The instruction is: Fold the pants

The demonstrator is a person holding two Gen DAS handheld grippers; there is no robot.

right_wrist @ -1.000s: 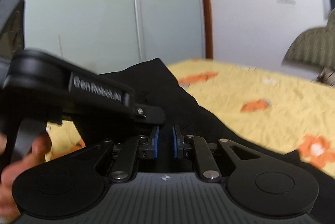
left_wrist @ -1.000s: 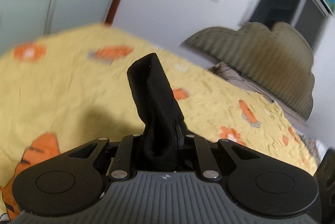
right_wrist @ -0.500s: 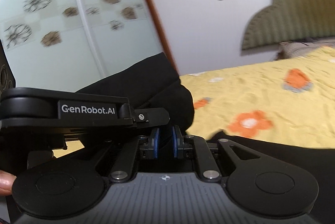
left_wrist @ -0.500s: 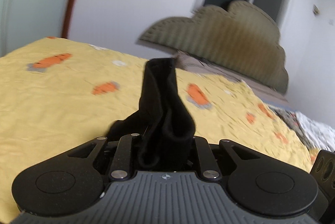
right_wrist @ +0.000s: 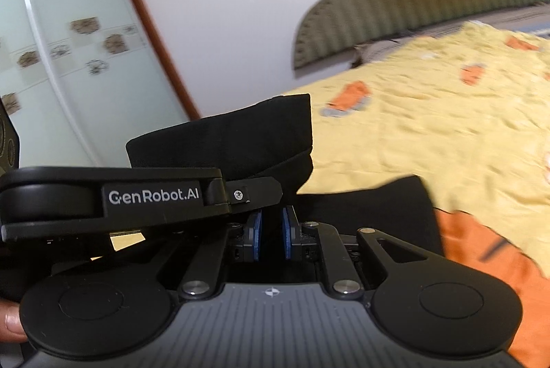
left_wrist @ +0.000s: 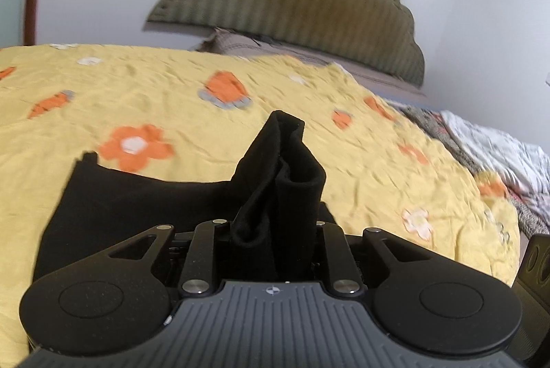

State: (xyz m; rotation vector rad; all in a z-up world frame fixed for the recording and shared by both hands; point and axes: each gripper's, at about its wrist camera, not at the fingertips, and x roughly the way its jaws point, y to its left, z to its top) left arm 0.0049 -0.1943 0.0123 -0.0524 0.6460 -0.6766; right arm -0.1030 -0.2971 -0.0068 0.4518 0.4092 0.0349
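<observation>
Black pants point(left_wrist: 144, 206), bunched, on bedspread point(left_wrist: 172, 113)

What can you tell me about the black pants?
The black pants look like soft, plain, matte cloth. Part lies flat on the yellow flowered bedspread. A bunched fold sticks up, pinched in the left tongs. In the right view another thick fold rises between the right tongs, which also look closed on it.

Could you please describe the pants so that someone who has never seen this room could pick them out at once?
Start at the bed's yellow quilt printed with orange flowers. On its near side lie the pants, one bunched end pinched upright in the left gripper. They are the only plain black cloth there.
</observation>
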